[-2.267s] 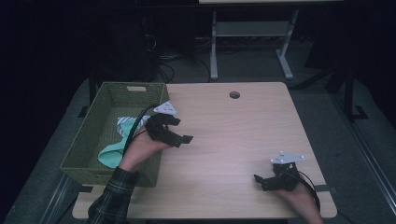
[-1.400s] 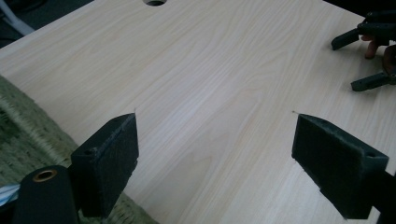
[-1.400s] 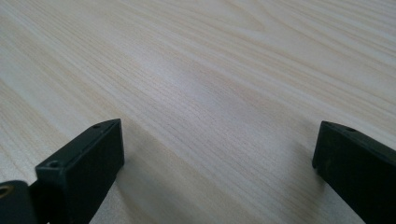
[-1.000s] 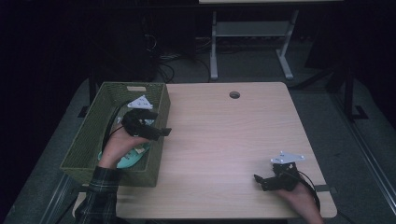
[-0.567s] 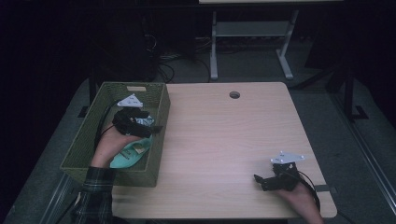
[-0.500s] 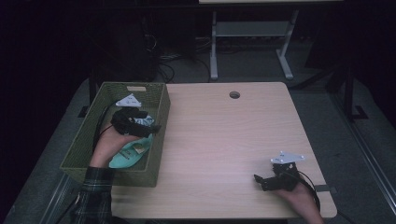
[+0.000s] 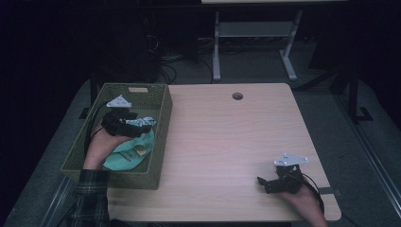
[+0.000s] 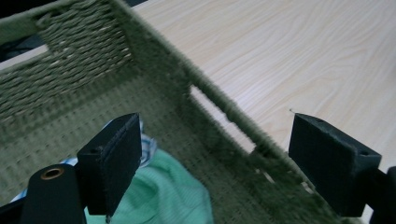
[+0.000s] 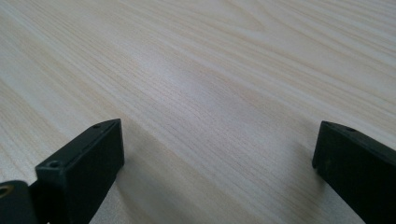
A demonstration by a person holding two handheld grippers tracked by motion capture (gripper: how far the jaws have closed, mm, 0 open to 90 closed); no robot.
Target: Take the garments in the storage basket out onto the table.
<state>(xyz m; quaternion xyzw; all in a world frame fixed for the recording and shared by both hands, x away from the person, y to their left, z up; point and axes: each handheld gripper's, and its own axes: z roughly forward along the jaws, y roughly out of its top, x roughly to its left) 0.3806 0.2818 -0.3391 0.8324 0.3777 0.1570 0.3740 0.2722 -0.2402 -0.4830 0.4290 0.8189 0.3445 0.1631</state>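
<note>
The wooden table (image 7: 227,142) spans the middle of the high view, pale and bare across most of its top. At its left edge sits the green woven basket (image 7: 161,142), long side running away from the person. Inside the basket lies a mint green cloth (image 7: 130,153), bunched toward the near end, with a white and blue patterned cloth (image 7: 142,121) just beyond it. The left gripper (image 7: 130,124) hangs inside the basket over these cloths, its grey plate toward the basket's far end. In the left gripper view its jaws stand wide apart and hold nothing: one is over the mint green cloth (image 8: 173,196), the other lines up past the basket's wall (image 8: 224,112) toward the table. The right gripper (image 7: 269,184) rests low on the table near the front right corner, well apart from the basket, jaws spread wide over bare wood
</note>
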